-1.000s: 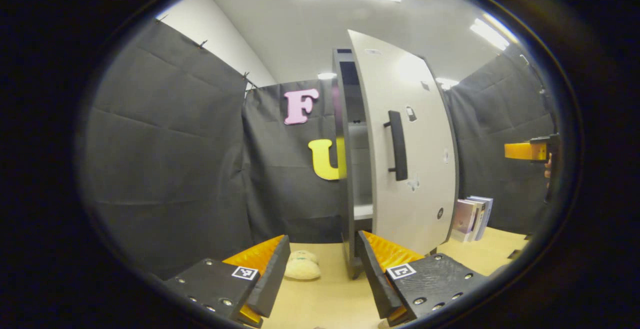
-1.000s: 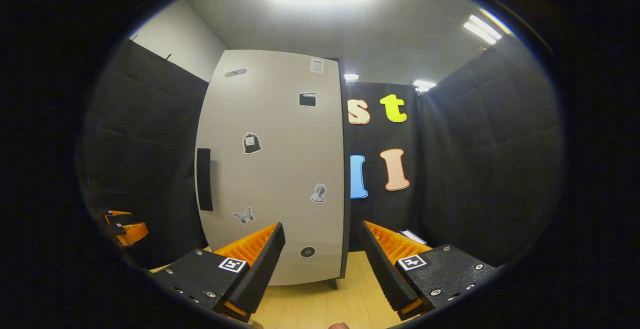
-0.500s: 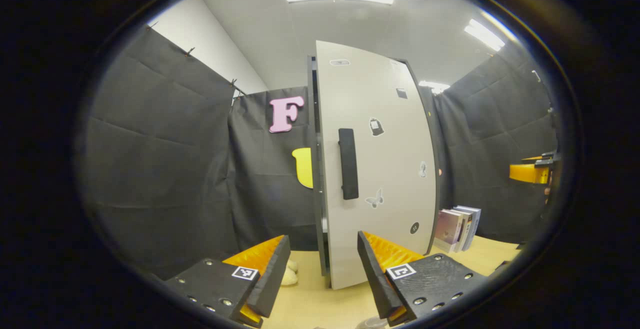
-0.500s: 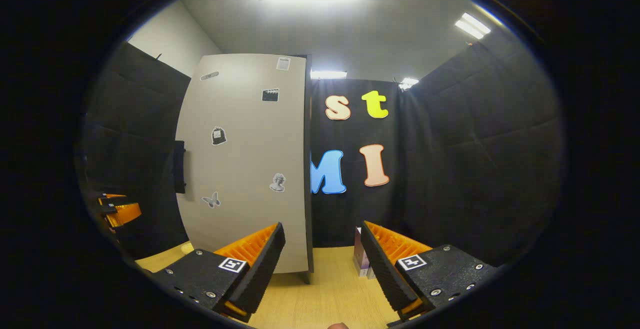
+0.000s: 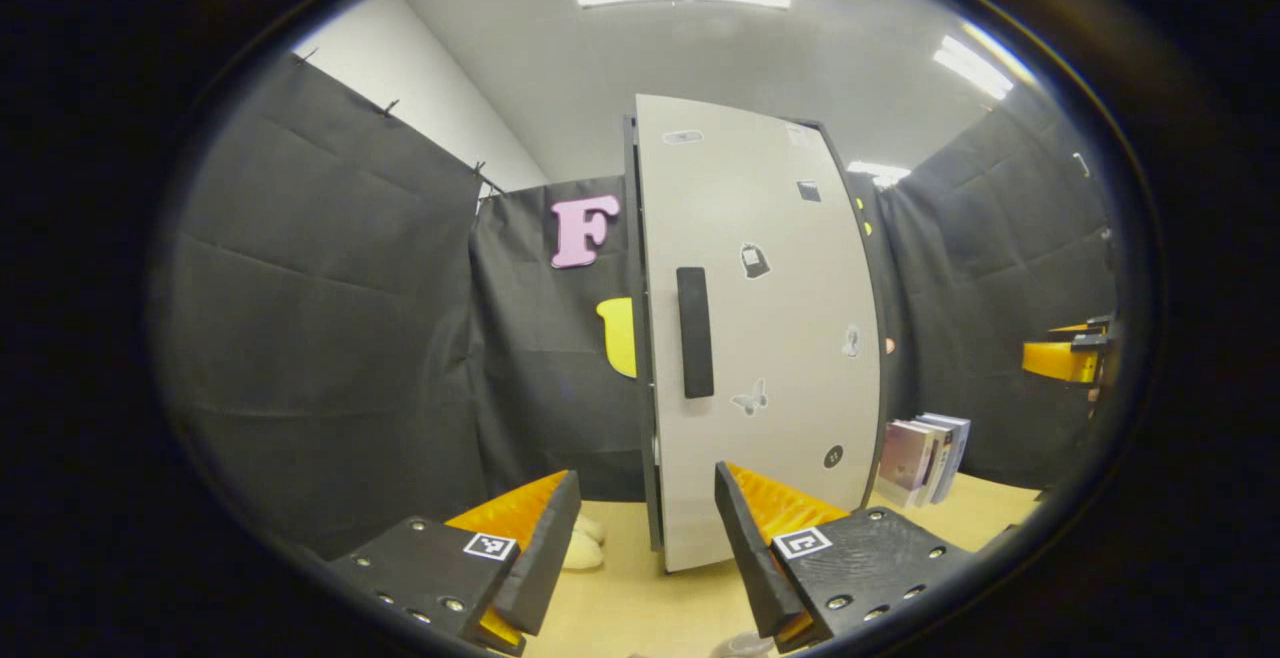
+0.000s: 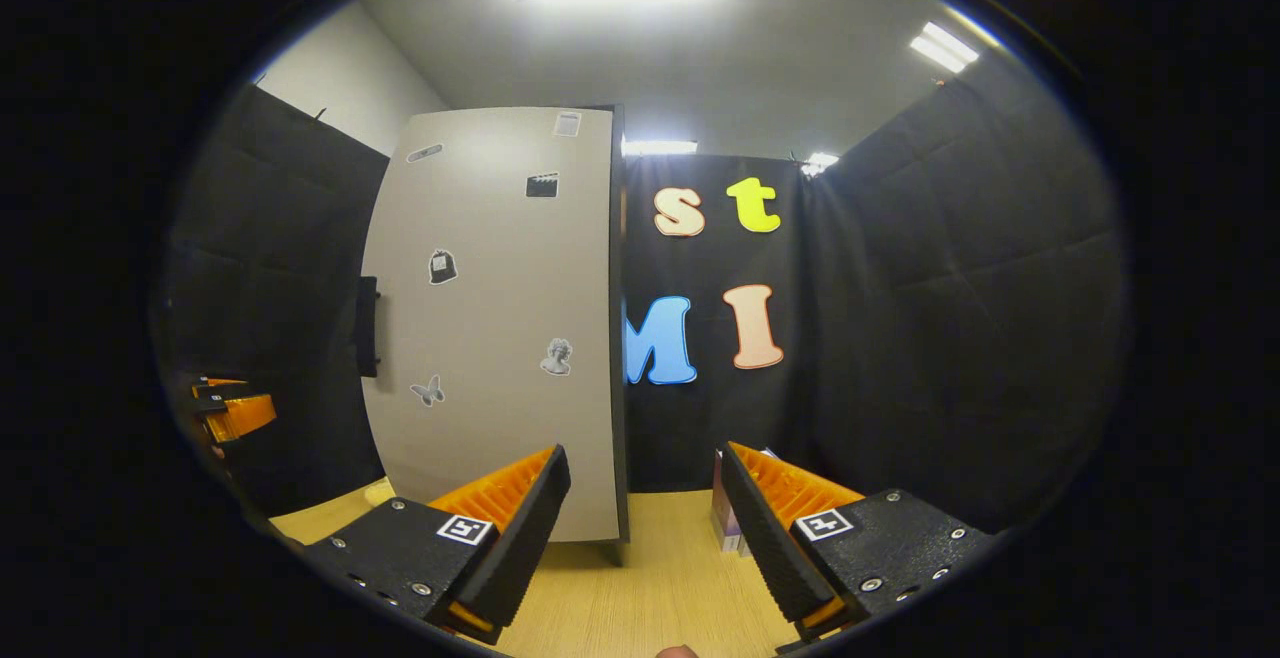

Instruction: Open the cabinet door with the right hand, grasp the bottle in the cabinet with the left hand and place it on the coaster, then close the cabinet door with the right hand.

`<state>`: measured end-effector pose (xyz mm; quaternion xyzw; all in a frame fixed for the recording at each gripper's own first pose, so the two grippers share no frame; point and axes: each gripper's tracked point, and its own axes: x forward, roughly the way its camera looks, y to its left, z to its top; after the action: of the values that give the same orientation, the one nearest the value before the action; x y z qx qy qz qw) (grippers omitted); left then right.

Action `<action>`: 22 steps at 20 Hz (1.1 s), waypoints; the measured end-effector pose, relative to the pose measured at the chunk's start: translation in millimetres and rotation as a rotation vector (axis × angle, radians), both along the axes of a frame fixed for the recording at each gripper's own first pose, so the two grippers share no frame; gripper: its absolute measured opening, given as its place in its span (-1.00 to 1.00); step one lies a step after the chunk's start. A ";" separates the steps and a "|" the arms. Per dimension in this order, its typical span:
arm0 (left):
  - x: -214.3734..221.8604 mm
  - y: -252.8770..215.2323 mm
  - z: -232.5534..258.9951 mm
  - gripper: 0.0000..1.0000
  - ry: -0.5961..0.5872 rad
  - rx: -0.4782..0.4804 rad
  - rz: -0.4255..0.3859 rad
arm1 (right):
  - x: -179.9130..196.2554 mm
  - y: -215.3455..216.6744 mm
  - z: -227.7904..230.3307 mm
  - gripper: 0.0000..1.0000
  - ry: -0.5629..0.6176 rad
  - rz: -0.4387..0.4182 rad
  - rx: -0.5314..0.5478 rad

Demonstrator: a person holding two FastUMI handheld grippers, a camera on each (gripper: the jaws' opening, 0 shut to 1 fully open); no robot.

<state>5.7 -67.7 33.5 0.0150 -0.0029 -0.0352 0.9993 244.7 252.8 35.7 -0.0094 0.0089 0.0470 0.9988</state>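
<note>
- The cabinet door (image 5: 760, 328) stands flush, or very nearly flush, against the cabinet body; in the left gripper view we see its pale face head-on, with only a thin dark seam down its left edge.
- The dark handle (image 5: 694, 332) sits upright near that left edge, and nothing touches it.
- We cannot pick out the bottle for certain: something pale and glassy peeks up at the bottom rim of the left gripper view, between the fingers, but it is too cropped to name. The coaster we cannot make out either.
- Our left claw (image 5: 640, 538) is spread apart and holds nothing; it points at the foot of the door from above the tabletop (image 5: 620, 608).
- Our right claw (image 6: 640, 528) is likewise spread apart and empty, aimed past the door's right edge, well clear of the handle.
- In the left gripper view the right claw also shows far off at the right edge, near a hand.
- A small row of books (image 5: 925, 453) stands on the tabletop just right of the cabinet, and a soft cream-coloured object (image 5: 583, 548) lies low to its left.
- We judge the step in hand to be the closing of the door, and it looks all but finished.
- If the seam means the door is not fully home, the next move calls for a light push with the right claw on the handle side; otherwise both claws only need to draw away.
</note>
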 end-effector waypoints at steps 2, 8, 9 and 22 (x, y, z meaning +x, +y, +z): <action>-1.0 4.1 1.8 0.55 0.000 0.008 0.006 | 1.4 3.7 0.2 0.88 -0.005 0.002 0.021; -4.4 5.6 10.6 0.55 -0.022 0.007 0.002 | 1.2 8.0 4.7 0.88 -0.001 -0.001 0.051; -4.7 7.4 9.6 0.55 -0.023 0.006 0.002 | 0.6 7.3 5.9 0.88 -0.007 -0.005 0.043; -2.4 0.0 9.0 0.55 -0.026 0.004 -0.021 | -5.8 -1.0 4.2 0.88 -0.014 -0.038 0.040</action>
<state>3.3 -67.7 42.6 0.0173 -0.0160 -0.0455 0.9987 238.8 251.8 39.9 0.0105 0.0012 0.0281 0.9995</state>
